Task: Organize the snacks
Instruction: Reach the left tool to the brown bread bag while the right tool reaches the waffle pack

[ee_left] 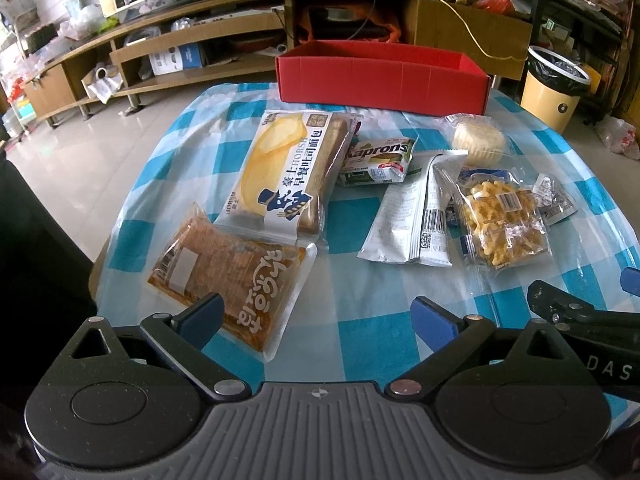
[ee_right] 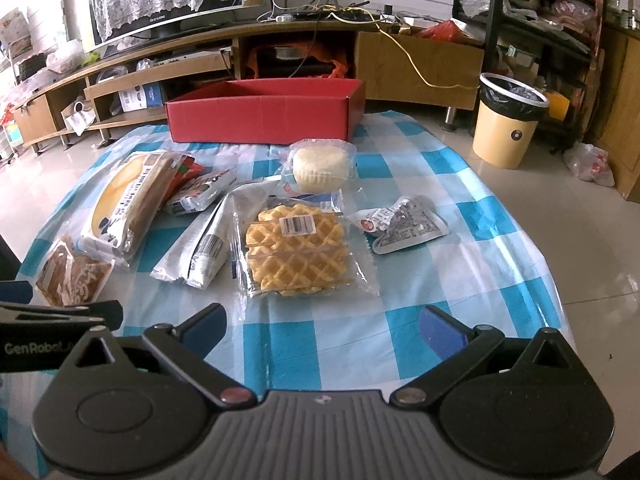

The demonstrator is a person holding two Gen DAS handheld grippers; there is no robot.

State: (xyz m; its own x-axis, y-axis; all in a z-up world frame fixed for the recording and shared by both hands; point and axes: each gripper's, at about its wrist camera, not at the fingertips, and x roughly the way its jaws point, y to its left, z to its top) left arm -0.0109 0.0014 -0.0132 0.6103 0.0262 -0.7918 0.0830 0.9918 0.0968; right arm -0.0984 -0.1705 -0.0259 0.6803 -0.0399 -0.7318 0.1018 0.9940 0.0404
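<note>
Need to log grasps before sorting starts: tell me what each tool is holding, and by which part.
Nothing is held. The left tool and right tool are both open above the tablecloth, with no snack between their fingers.

Both grippers hover side by side at the near edge: the left gripper (ee_left: 316,320) and right gripper (ee_right: 322,328), fingers spread wide, hold nothing.

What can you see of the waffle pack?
The waffle pack is a clear, glossy plastic wrapper holding golden grid-patterned waffles, with a white barcode sticker near its far edge. It looks sealed and lies flat on the blue-and-white checked tablecloth, right of centre in the left wrist view. Its far-left edge overlaps the silver foil packet beside it. Neither hand-held gripper touches it.
</note>
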